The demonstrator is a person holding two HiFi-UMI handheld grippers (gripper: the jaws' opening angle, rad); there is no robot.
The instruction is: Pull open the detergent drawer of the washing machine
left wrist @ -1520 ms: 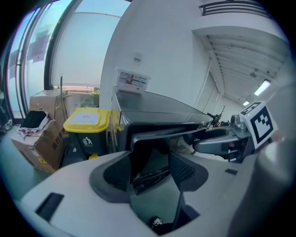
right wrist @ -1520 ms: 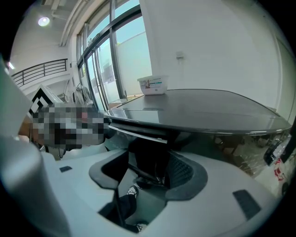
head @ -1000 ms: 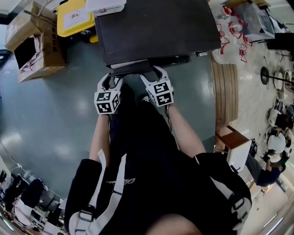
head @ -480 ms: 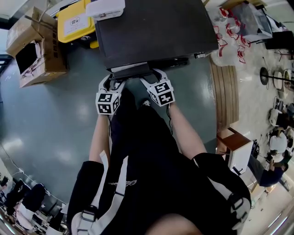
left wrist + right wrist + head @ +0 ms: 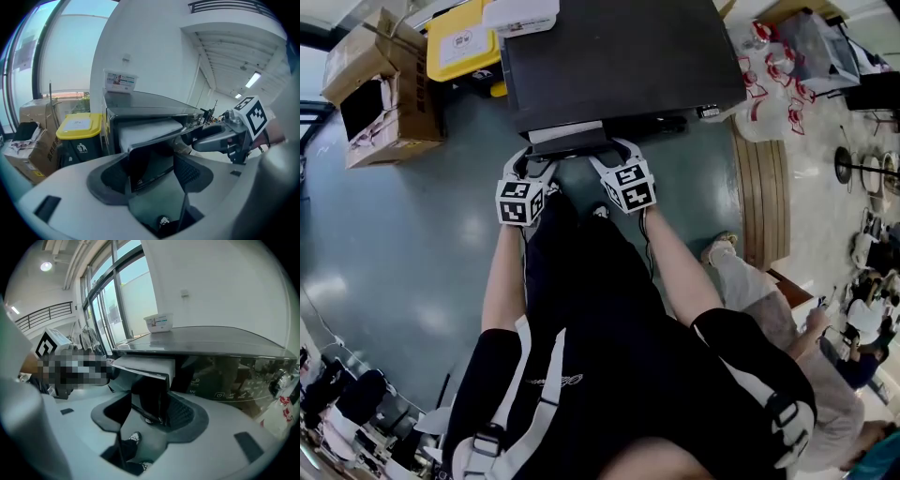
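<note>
FRONT-LOADER, DRAWER HALF OUT: A person stands close against a dark, glossy washing machine (image 5: 619, 56). Its detergent drawer (image 5: 567, 139), a dark gloss front on a white plastic tray, juts part-way out of the cabinet's upper front corner, toward the person's legs. The left tongs (image 5: 534, 156) sit at one end of the drawer front, their jaws wide apart and just opened further. The right tongs (image 5: 611, 150) sit at the other end, jaws also apart but just closing. The front panel stands between the jaws of each, and no pad can be seen pressing on it.

The main hazard from here looks to be grip. The front is slick, and a bite taken on its edge alone could slide off mid-pull. A tug from one side only may twist the tray in its guides and jam it, and a hard yank could pull it past its stops. A jolt might also shift the small white plastic box (image 5: 521, 14) resting on the machine's top.
</note>
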